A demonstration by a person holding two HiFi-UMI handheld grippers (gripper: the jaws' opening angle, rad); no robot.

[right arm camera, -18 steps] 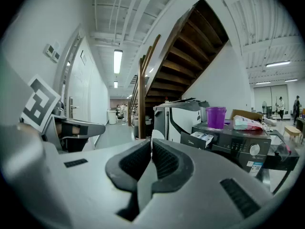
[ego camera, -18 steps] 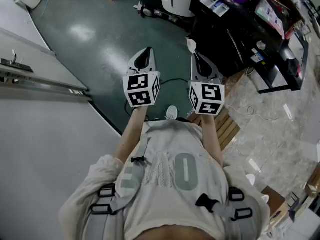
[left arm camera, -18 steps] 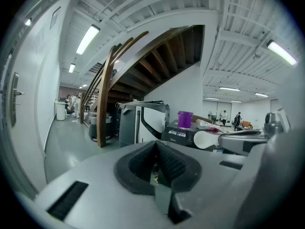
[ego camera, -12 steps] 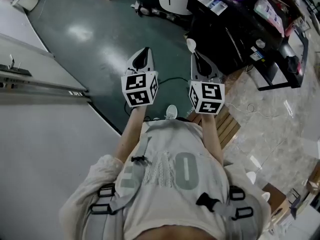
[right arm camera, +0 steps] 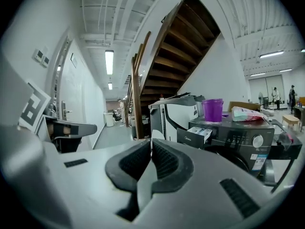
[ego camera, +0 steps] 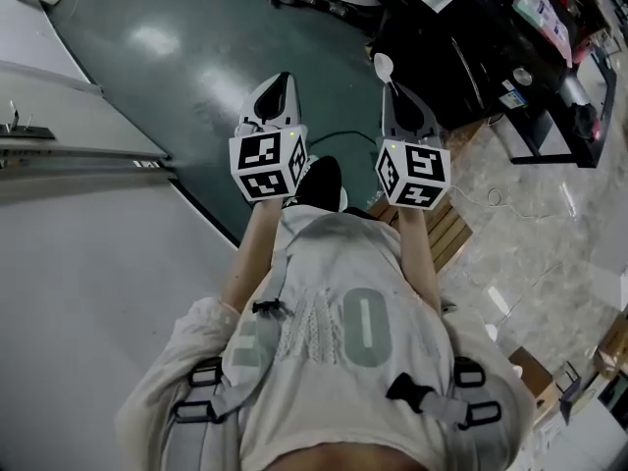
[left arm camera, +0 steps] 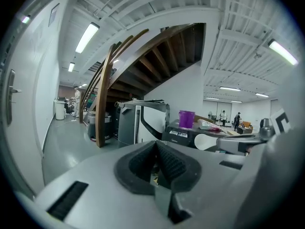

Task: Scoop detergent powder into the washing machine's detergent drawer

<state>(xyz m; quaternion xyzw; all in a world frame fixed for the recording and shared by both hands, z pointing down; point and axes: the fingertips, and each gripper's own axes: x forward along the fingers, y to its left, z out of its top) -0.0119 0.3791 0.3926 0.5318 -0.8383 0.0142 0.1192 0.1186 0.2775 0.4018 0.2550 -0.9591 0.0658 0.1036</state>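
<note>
- Shoe (ego camera: 319,180), dark with a pale sole, now shows between the two marker cubes in the middle of the head view. Half a second ago only a pale toe peeked out lower down.
- Both grippers sit slightly higher in the frame than before. The black washing machine (ego camera: 461,57) has slid toward the upper right edge.
- The left gripper (ego camera: 279,81) has its claw pressed together, and I see nothing held in it.
- The right gripper (ego camera: 393,88) pinches the handle of a white scoop (ego camera: 384,65). The scoop's bowl sticks out past the tips, well apart from the machine.
- The detergent drawer (right arm camera: 200,132) stands pulled out at the machine's upper left in the right gripper view. A purple cup (right arm camera: 212,110) and a detergent bag (right arm camera: 245,113) sit on the machine's top.
- The ground is glossy dark green floor (ego camera: 177,67) at upper left and pale marbled tile (ego camera: 549,234) at right. A slatted wooden board (ego camera: 446,238) lies by the person's feet.
- A white wall (ego camera: 88,283) fills the left of the frame, and a wooden staircase (left arm camera: 143,46) rises in the room beyond.
</note>
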